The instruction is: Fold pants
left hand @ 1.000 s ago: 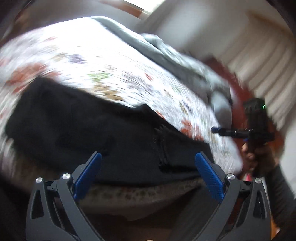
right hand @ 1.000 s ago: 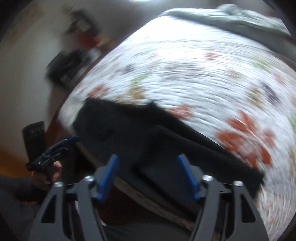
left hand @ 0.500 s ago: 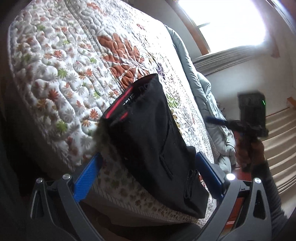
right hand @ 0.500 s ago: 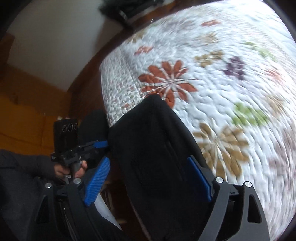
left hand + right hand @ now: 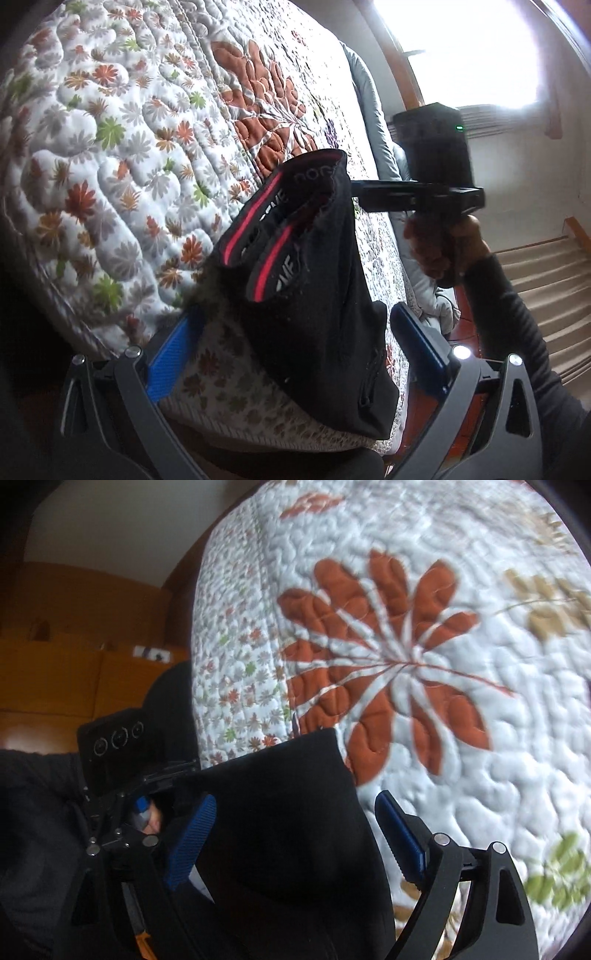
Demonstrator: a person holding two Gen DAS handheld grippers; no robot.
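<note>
Black pants (image 5: 325,314) with a red-striped waistband lie at the near edge of a bed, part hanging over the side. In the right wrist view the pants (image 5: 295,830) fill the lower middle. My left gripper (image 5: 295,343) is open, its blue pads either side of the pants. My right gripper (image 5: 295,834) is open around the pants' top edge; it also shows in the left wrist view (image 5: 369,195), close to the waistband. The left gripper shows in the right wrist view (image 5: 155,805), its fingers hidden behind the cloth.
The bed wears a white floral quilt (image 5: 129,129) with a large orange flower (image 5: 376,657). A grey blanket (image 5: 373,122) lies along its far side. A bright window (image 5: 461,48) and steps (image 5: 546,280) are at the right. Wooden furniture (image 5: 74,664) stands left of the bed.
Both grippers have swung closer to the pants' waistband end. The right gripper has come in close to the waistband. Both stay open.
</note>
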